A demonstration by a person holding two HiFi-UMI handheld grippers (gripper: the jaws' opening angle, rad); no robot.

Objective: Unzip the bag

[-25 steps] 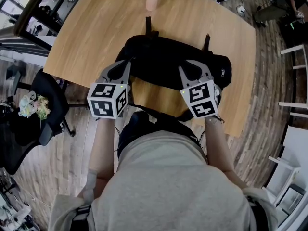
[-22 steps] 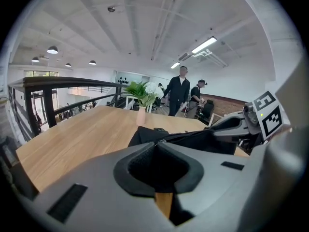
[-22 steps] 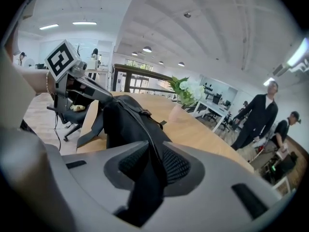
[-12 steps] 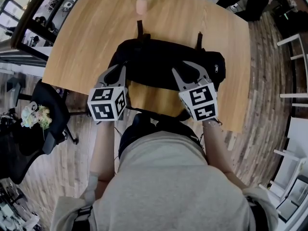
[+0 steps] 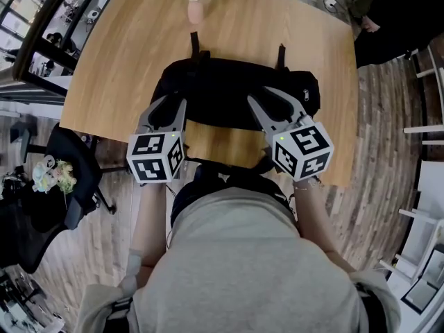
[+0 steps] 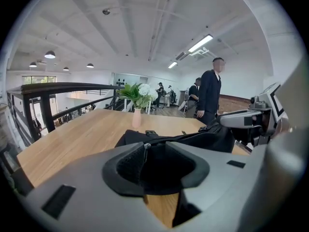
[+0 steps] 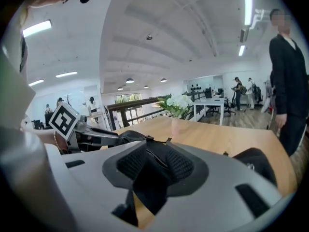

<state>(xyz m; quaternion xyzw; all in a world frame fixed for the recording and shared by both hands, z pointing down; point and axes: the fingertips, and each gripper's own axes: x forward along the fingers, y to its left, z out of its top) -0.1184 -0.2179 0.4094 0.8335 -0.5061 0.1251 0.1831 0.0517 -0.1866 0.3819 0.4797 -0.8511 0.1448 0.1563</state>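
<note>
A black bag lies across the wooden table, its two straps pointing away from me. My left gripper is at the bag's left end. Its jaws have just been opening and now stand apart around black fabric, without pressing on it. In the left gripper view a thin metal zip piece hangs by the left pad. My right gripper is over the bag's right half, rolled to one side. Its jaws have also been opening. Bag fabric lies loose between its pads.
A pink vase with white flowers stands at the table's far edge, behind the bag. A black office chair is left of the table and white chairs are to the right. A person in dark clothes stands beyond the table.
The left jaws have spread apart at the bag's left end. The right gripper has rolled, risen a little, and its jaws stand wider. The bag has not moved.
</note>
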